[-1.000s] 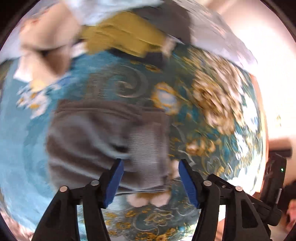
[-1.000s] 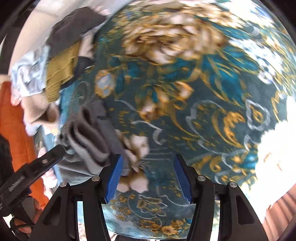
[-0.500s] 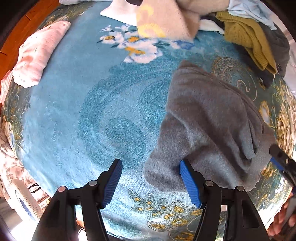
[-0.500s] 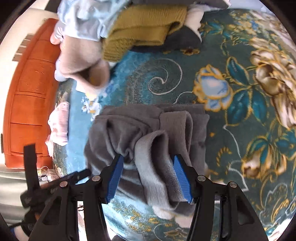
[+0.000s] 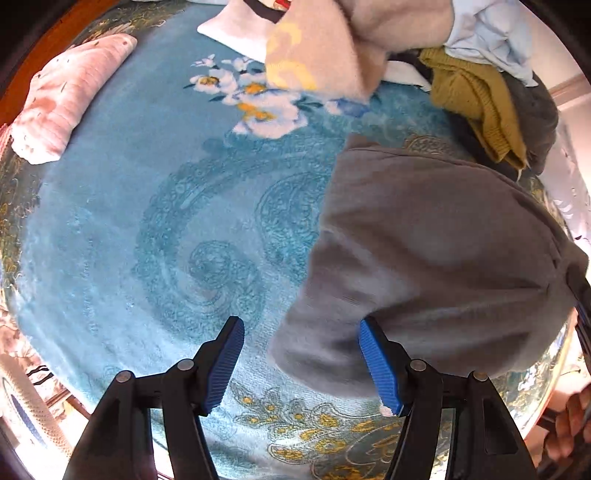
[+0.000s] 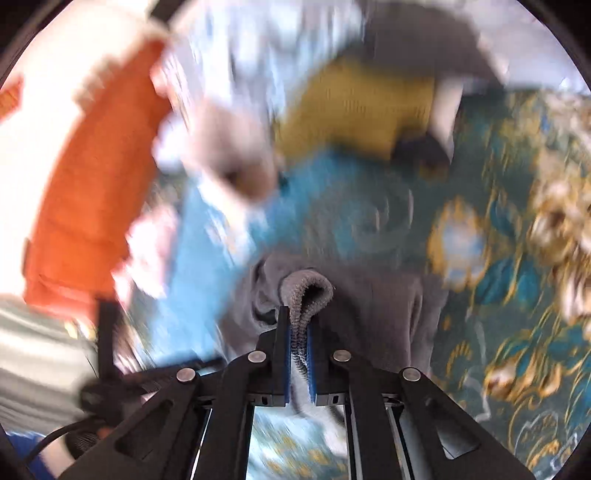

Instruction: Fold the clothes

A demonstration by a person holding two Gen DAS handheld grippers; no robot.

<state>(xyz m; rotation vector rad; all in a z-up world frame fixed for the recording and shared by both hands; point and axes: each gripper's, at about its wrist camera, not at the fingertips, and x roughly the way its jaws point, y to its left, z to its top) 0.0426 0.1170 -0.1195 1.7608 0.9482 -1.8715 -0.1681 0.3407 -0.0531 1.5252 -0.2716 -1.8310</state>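
A grey fleece garment lies crumpled on the teal flowered blanket. In the left wrist view my left gripper points down over the garment's lower left corner. Its jaws are opening, and the grey edge lies between them beside the right pad without being pressed. In the blurred right wrist view my right gripper is closing, its blue pads pinching a fold of the grey garment's ribbed hem. The rest of the grey garment hangs around the fingers.
A pile of clothes sits at the blanket's far side: a beige fuzzy piece, a mustard knit, a light blue cloth. A folded pink garment lies far left. Orange wooden furniture stands beyond the bed. A hand shows at lower right.
The right gripper's jaws went from wide apart around the grey folds to pinched on the ribbed hem, and its view swung and blurred. The left gripper shifted to the garment's left corner, then held still.
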